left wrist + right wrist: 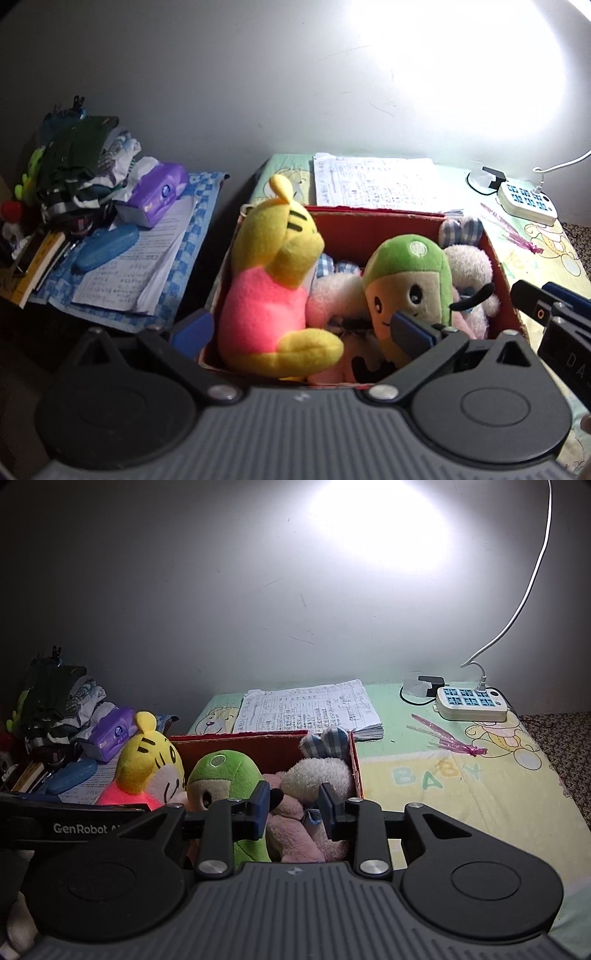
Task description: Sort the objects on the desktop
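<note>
The bedspread-covered desk [461,786] is filling the right half of the right wrist view, its pastel bear print lying bare at lower right. The red cardboard box [373,223] is sitting at the centre of both views, packed with soft toys. The yellow-and-pink plush tiger [273,288] is standing upright at its left end, the green-capped plush doll [410,280] is leaning in the middle, and a white-and-pink plush rabbit [317,775] is lying at the right end. Behind the box a stack of handwritten papers [310,707] is resting flat; the white power strip [471,701] is sitting at upper right, and a pink plastic wrapper [448,738] is lying just below it.

The left gripper [299,328] is hovering at the box's near edge, jaws spread wide with the tiger standing between them. The right gripper [293,808] is hanging over the rabbit, jaws part-open and pinching nothing (no contact that I can see).

Toy-gathering looks about finished, to my eye. Next would probably be the loose wrapper or papers, calling for a reach toward the right and a low, flat pinch.
</note>
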`<act>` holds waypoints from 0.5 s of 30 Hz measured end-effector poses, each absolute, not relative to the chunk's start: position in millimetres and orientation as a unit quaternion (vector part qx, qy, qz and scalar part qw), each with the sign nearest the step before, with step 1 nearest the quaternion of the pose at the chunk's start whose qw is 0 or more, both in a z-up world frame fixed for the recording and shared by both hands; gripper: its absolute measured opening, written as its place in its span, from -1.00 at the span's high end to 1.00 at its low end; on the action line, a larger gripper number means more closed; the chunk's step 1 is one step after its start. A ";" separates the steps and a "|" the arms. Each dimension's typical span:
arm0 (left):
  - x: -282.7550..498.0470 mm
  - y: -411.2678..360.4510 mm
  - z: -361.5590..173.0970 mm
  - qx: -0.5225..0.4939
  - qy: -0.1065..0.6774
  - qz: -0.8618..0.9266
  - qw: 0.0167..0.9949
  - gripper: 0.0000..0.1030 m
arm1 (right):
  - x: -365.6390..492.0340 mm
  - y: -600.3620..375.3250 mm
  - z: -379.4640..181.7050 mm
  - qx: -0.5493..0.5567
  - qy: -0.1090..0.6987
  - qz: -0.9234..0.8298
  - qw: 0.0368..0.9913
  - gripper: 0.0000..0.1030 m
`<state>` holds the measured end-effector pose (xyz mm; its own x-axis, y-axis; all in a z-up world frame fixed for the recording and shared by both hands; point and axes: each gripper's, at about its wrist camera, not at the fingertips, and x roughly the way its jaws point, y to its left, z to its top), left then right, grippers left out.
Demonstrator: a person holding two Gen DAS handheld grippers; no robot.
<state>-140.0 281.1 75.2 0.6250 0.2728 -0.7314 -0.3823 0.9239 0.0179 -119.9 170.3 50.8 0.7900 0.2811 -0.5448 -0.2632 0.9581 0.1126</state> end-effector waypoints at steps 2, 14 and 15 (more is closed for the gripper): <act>-137.3 278.3 74.7 -0.063 0.394 0.181 0.899 -0.99 | -118.2 170.4 51.2 0.016 0.290 0.143 0.946 0.39; -127.6 279.4 66.0 -0.025 0.410 0.218 0.885 -0.98 | -110.1 170.9 48.3 0.018 0.293 0.136 0.946 0.36; -127.5 280.1 65.7 -0.026 0.411 0.217 0.885 -0.98 | -109.7 171.0 47.9 0.019 0.294 0.137 0.946 0.36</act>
<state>-127.5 280.1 65.7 0.5677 0.3633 -0.7387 -0.4055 0.9044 0.1331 -109.7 171.0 47.9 0.7892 0.2703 -0.5514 -0.2477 0.9618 0.1168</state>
